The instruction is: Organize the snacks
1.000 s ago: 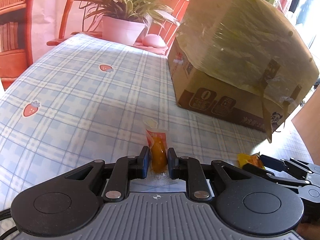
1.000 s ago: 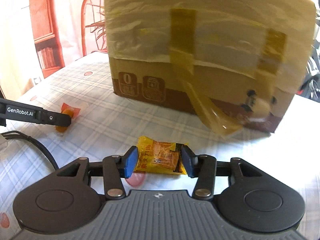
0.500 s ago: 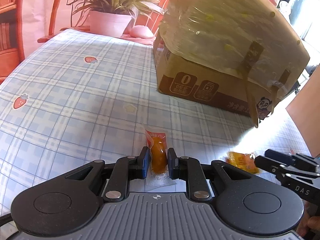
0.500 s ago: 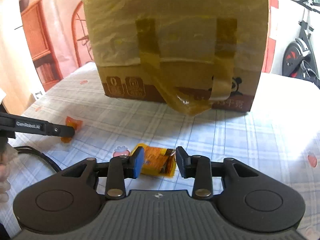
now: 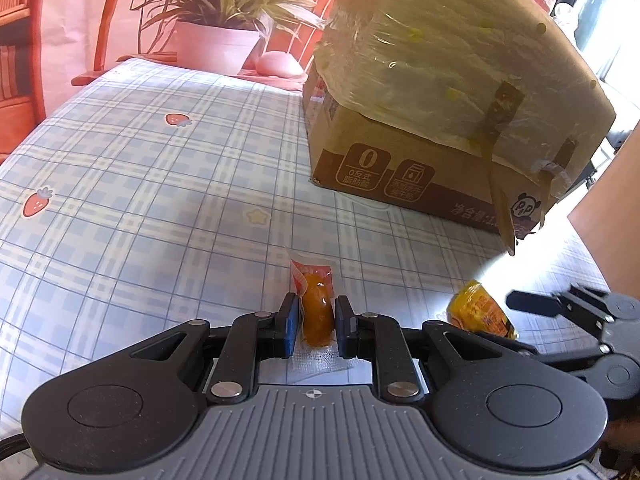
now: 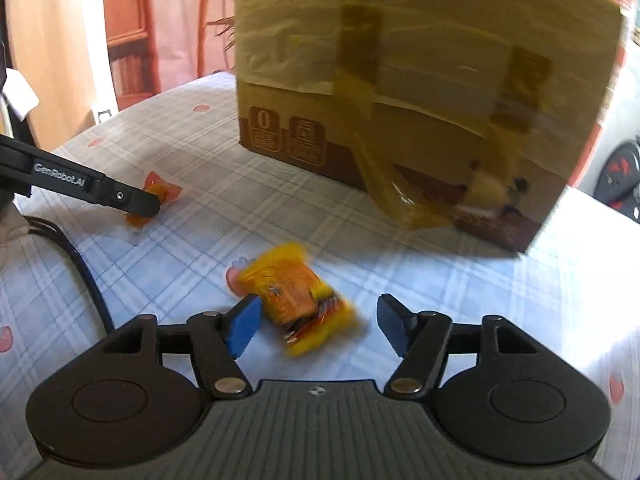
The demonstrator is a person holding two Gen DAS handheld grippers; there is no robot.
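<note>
A blue plaid cloth with strawberry prints covers the counter (image 5: 132, 184); a taped cardboard box (image 5: 440, 120) stands at the upper right of the frame and a potted plant (image 5: 220, 36) at the far edge before a reddish wall. The left claw (image 5: 316, 322) is clamped on an orange snack pouch (image 5: 316, 308), its long axis running away from the camera. The right claw (image 6: 318, 320) has just been opening; the yellow snack packet (image 6: 296, 296) lies blurred between its jaws, ungripped, its long axis slanting from upper left to lower right.
</note>
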